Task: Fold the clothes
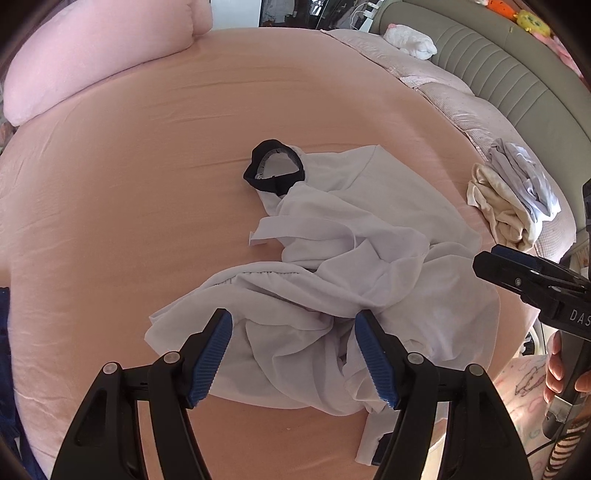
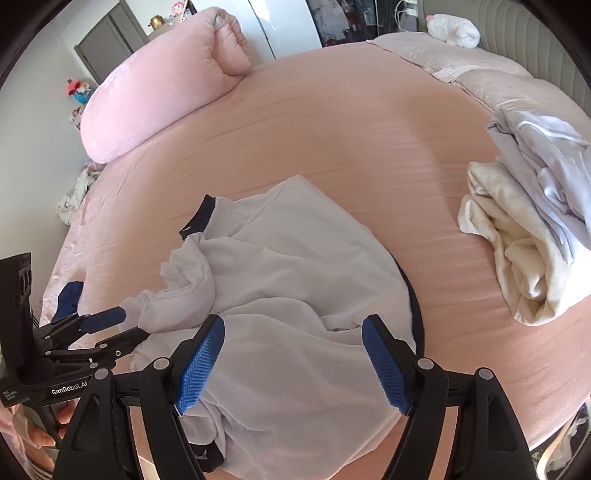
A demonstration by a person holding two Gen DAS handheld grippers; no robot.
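I see my left gripper [image 1: 293, 354] and right gripper [image 2: 293, 363], tongs apart, above the crumpled white black-collared shirt [image 1: 332, 236] on the pink bedsheet [image 1: 147, 166].

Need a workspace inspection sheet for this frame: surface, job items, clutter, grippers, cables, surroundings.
Surface: pink bed sheet, lightly creased.
Job's things: white garment with dark collar, crumpled, unfolded.
Clutter: heap of cream and white clothes at the far right; white plush toy by the headboard.
Grippers: left gripper open over the garment; right gripper open over it.
Cables: white cable beyond the bed.
Surroundings: pink pillow, grey padded headboard.
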